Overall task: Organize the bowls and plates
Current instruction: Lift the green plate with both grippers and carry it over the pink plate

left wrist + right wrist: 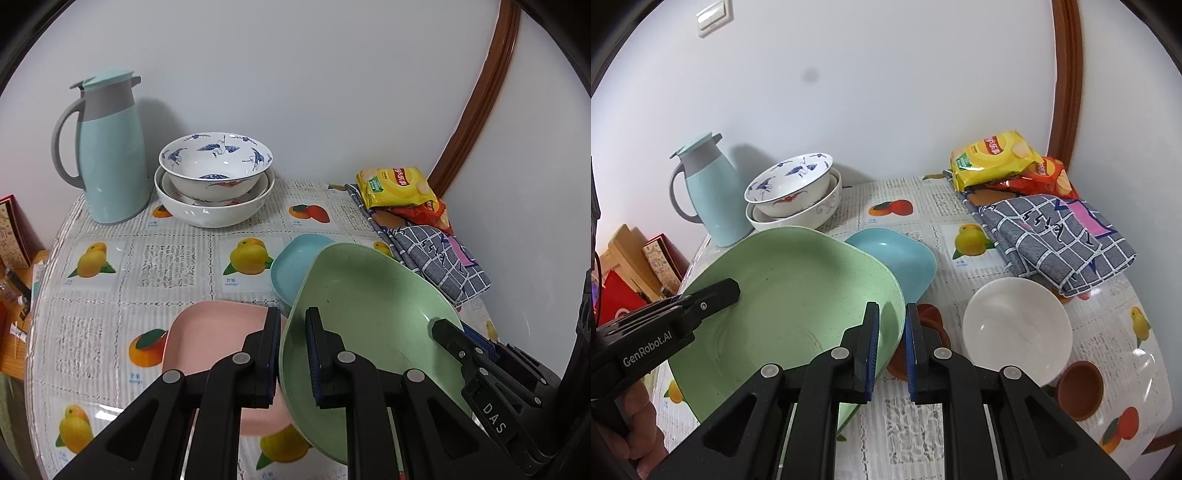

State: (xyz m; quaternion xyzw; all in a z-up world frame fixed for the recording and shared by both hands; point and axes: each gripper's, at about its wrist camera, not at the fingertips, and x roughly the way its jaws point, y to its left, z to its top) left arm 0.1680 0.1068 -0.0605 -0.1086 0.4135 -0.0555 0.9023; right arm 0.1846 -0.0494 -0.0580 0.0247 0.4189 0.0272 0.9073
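- Aloft, tilted above the fruit-print plastic tablecloth (110, 280): large pale-green speckled square plate (369, 314), pinched by its rim on two opposite sides, likely so neither edge sags.
- Left gripper (293, 354) clamped narrow on the near-left rim, one pad above and one below; right gripper (891, 354) clamped likewise on the opposite rim.
- Beneath the green plate: pink square plate (210, 332) and smaller sky-blue square dish (901, 258), both flat on the cloth and partly covered.
- Parked against the wall beside a mint-green thermos jug (110, 155): blue-crane porcelain bowl (216, 162) nested in a wider white bowl (210, 210), seemingly sorted already.
- Waiting loose near the right gripper: plain white round bowl (1015, 325), plus two small brown clay saucers (1078, 387), one half hidden behind the fingers.
- Off to the side: yellow crisp packet (993, 155) atop a grey checked folded cloth (1056, 240).
- Cut off by the lens edge: the table's near side, and all of the person but part of a hand.
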